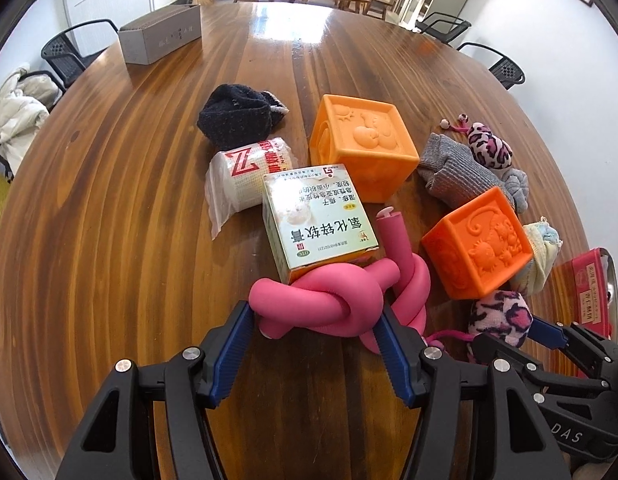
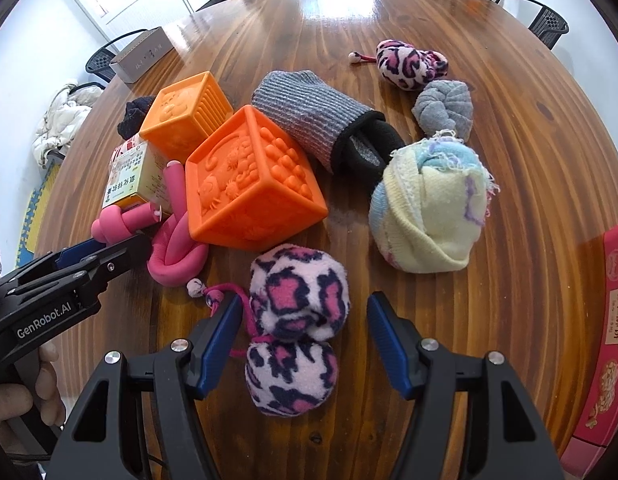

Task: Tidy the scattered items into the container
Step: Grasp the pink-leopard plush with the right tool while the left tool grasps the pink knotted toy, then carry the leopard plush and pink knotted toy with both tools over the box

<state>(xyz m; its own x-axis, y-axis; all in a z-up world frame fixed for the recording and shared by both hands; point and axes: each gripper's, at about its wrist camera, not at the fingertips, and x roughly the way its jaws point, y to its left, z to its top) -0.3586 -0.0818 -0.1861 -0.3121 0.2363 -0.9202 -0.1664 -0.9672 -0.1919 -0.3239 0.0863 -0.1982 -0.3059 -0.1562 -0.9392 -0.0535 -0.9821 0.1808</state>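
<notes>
My left gripper (image 1: 315,320) is open, its blue pads on either side of a knotted pink foam tube (image 1: 329,300) on the wooden table. It also shows in the right wrist view (image 2: 121,246), where the tube (image 2: 173,252) lies by its tips. My right gripper (image 2: 305,320) is open around a pink leopard plush sock ball (image 2: 299,300), which also shows in the left wrist view (image 1: 501,316). A red tin container (image 2: 609,340) stands at the right edge; it also shows in the left wrist view (image 1: 587,284).
Scattered on the table (image 1: 129,208): a medicine box (image 1: 317,220), two orange cubes (image 1: 365,144) (image 1: 477,244), a bandage roll (image 1: 245,176), a dark sock (image 1: 237,116), a grey sock (image 2: 309,116), a yellow sock ball (image 2: 433,208), another leopard sock (image 2: 409,64). A grey box (image 1: 161,34) stands far left.
</notes>
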